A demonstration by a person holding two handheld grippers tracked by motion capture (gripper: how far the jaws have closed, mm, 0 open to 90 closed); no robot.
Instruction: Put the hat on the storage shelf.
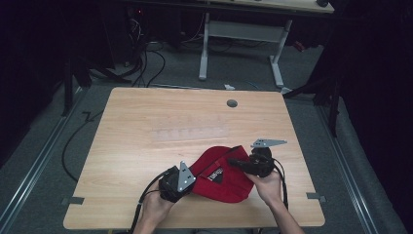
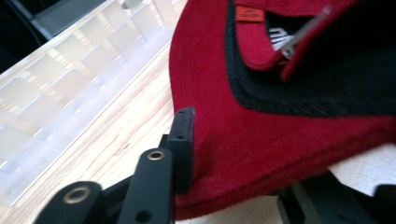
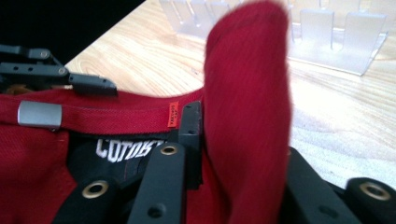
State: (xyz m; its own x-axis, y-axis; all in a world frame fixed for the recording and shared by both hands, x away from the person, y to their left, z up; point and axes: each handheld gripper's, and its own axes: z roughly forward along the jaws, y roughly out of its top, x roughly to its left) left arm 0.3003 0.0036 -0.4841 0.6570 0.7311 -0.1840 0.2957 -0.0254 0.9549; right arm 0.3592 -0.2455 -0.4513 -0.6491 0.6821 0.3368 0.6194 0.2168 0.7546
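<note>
High view: we see a red cap (image 1: 221,178) lying upside down on the near part of the wooden table (image 1: 146,122), between two hand-held grippers. The left gripper (image 1: 187,176) sits at the cap's left edge, the right gripper (image 1: 238,163) at its far right edge, each carried by a hand (image 1: 156,207) coming in from the bottom.

Left gripper view – the cap's red brim (image 2: 261,154) runs between the two black jaws, one jaw on the near side against the cloth, the other under the far side. The jaws are set narrow on the brim; we read it as a pinch on the cap.

Right gripper view – a raised fold of red cloth (image 3: 247,116) stands between the jaws, which are close on both sides of it; whether the pads press firmly we cannot tell for sure, but the fold stays upright in them. We also see the strap (image 3: 116,114) with a metal buckle (image 3: 39,114), a small orange tag (image 3: 173,114) and white lettering on the black lining. A clear plastic rack (image 3: 336,37) lies on the table beyond the cap.
</note>
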